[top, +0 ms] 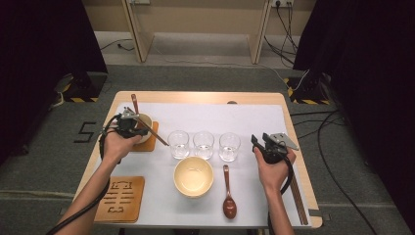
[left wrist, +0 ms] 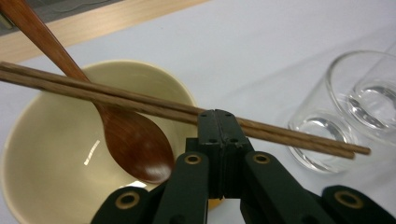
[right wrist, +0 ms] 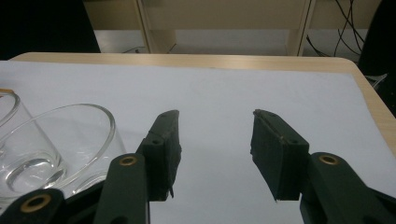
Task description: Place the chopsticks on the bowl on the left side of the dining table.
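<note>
Chopsticks (left wrist: 140, 103): lying as a pair across the rim of the small bowl (left wrist: 42, 154), their near part pinched between the closed jaws of the left gripper (left wrist: 217, 119), their tips reaching out over a glass (left wrist: 336, 135).
Left gripper: clamping the chopsticks tightly, jaws meeting with the sticks passing just behind their tips; in the high view it (top: 128, 122) is sitting over the bowl at the surface's left.
Why held so: grip looking chosen near the sticks' middle so both sticks are staying level and together, probably for lifting them off the bowl.
Spoon (left wrist: 121, 126): resting inside the small bowl, handle leaning out over the far rim beneath the chopsticks, touching them where they cross.
Coaster (top: 147, 142): carrying the small bowl, keeping it off the white surface (top: 244, 117).
Right gripper (right wrist: 215, 154): standing open with nothing between the jaws, hovering over bare surface just beside the rightmost glass (right wrist: 56, 149).
Centre: three glasses in a row, a larger bowl (top: 194, 176) and a second spoon (top: 229, 193) in front of them, well apart from the chopsticks.
</note>
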{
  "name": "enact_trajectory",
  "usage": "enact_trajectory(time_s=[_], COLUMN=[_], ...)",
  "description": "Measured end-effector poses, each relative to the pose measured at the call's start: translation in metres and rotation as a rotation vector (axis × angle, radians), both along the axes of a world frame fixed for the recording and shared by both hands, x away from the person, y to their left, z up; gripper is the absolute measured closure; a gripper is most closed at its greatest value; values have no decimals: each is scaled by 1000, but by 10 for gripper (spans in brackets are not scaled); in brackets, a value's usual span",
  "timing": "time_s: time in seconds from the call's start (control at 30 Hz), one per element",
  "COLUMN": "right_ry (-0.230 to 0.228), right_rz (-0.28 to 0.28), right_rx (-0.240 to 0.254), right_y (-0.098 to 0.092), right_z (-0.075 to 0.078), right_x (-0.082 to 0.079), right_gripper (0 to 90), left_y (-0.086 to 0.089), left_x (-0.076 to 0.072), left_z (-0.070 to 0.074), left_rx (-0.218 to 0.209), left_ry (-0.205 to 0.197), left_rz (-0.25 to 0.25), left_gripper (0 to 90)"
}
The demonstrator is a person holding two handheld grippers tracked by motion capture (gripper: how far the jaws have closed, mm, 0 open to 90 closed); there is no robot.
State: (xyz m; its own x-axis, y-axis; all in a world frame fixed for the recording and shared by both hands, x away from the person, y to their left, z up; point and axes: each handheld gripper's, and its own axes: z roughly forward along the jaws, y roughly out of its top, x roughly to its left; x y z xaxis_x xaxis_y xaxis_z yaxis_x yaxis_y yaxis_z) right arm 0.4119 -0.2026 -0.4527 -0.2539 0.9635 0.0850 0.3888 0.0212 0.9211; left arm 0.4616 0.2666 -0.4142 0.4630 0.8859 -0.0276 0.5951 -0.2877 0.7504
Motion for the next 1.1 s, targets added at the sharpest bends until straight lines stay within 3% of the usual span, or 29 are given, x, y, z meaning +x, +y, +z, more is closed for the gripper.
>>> enact_trajectory(time_s=[0.43,0.73,1.1], right_ry=[0,1,4], right_rz=[5,8,11], right_rx=[2,1,-2], right_y=[1,2,2], right_z=[0,-1,-2], right_x=[0,1,1], right_gripper=[522,522,522], left_y=[9,10,11], left_x=[49,61,64], left_z=[-1,-8,-11], left_rx=[34,71,102], left_ry=[1,0,5], left_rz=[97,121,120], left_gripper=[891,891,891])
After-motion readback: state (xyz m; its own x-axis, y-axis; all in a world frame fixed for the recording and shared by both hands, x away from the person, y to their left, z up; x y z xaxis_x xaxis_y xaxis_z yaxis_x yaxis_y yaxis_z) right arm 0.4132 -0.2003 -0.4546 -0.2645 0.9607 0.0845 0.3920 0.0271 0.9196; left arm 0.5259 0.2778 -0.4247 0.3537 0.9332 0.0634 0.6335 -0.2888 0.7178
